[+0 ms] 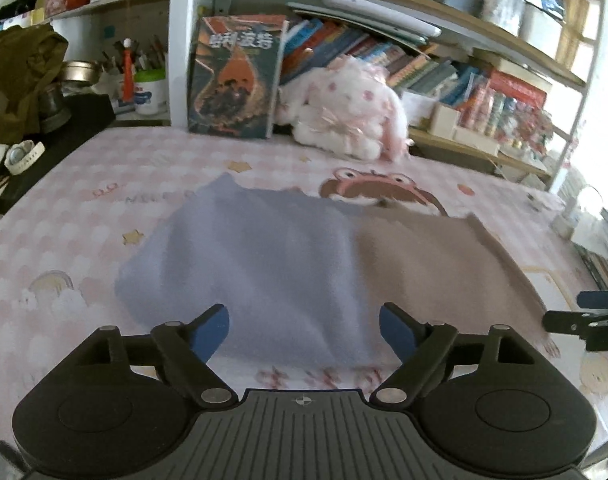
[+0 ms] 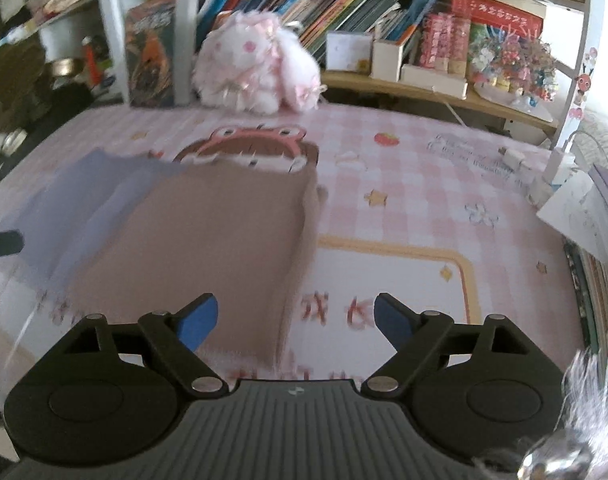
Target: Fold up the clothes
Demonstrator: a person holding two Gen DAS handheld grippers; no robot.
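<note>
Both grippers I hold stand wide apart in their jaws with nothing between the blue pads; my left gripper (image 1: 304, 330) fills the bottom of its own view, and my right gripper (image 2: 296, 320) does the same in its view, each hanging above the near edge of the cloth without touching it.

Under everything spreads the pink checked sheet (image 1: 84, 216), printed with stars, a rainbow and a cartoon frog-hatted figure (image 2: 260, 144) in the upper middle; across the top of both frames run the bookshelves (image 1: 384, 56), crowded with leaning books and small boxes.

At the centre of the left view lies the folded garment (image 1: 304, 256), its left half pale blue-grey and its right half dusty brown, flat on the sheet with a slight rumple at the near edge; in the right view the brown part (image 2: 208, 240) sits centre left, with the blue part off toward the left edge.

Behind it, upper centre, a dark boxed book set (image 1: 236, 80) stands upright against the white shelf post, with a white and pink plush toy (image 1: 344, 108) just beside it on the right; an olive bag (image 1: 16, 80) slumps at the upper left; a white wristwatch (image 1: 22, 156) lies at the left edge.
</note>
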